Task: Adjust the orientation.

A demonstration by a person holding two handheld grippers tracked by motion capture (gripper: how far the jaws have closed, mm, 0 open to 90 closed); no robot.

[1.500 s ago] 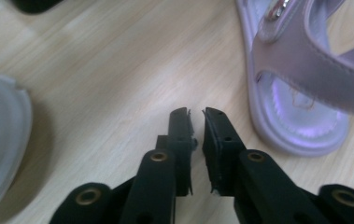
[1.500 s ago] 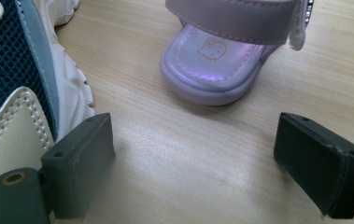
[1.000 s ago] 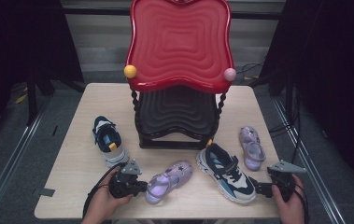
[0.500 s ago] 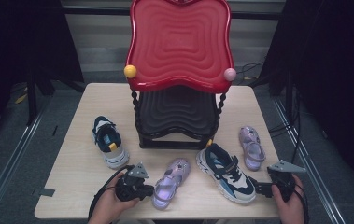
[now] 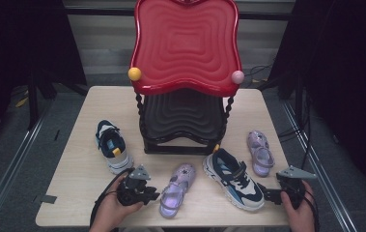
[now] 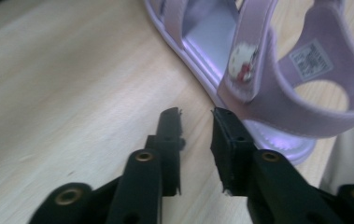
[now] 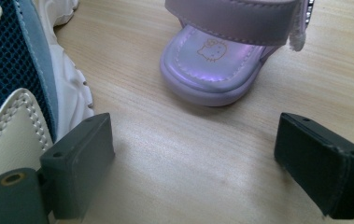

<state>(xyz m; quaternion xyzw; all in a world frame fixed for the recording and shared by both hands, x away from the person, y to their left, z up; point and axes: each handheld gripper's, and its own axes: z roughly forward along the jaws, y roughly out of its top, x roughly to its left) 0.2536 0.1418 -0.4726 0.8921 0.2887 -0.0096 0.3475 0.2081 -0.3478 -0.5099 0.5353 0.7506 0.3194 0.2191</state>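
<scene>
A lilac sandal [image 5: 175,188] lies near the table's front edge, and my left gripper [image 5: 154,196] is just left of its near end. In the left gripper view the sandal's strap [image 6: 277,112] is beside the right jaw. The left gripper [image 6: 195,119] has just been opening: a narrow gap, nothing between the jaws. My right gripper [image 5: 263,194] rests at the front right, pointing at the heel of a blue and white sneaker [image 5: 233,179]. In its own view the right gripper [image 7: 195,158] is wide open over bare wood, with the sneaker [image 7: 6,93] at left and a second lilac sandal [image 7: 212,70] ahead.
A two-tier stand with a red top tray [image 5: 185,43] and a black lower tier [image 5: 183,116] occupies the middle back of the wooden table [image 5: 84,121]. Another blue sneaker [image 5: 113,152] lies at the left, the second sandal [image 5: 260,152] at the right.
The near sandal's near end has swung a little to the right with the left gripper. The left jaws, shut before, now stand slightly apart. The right hand has not moved.
</scene>
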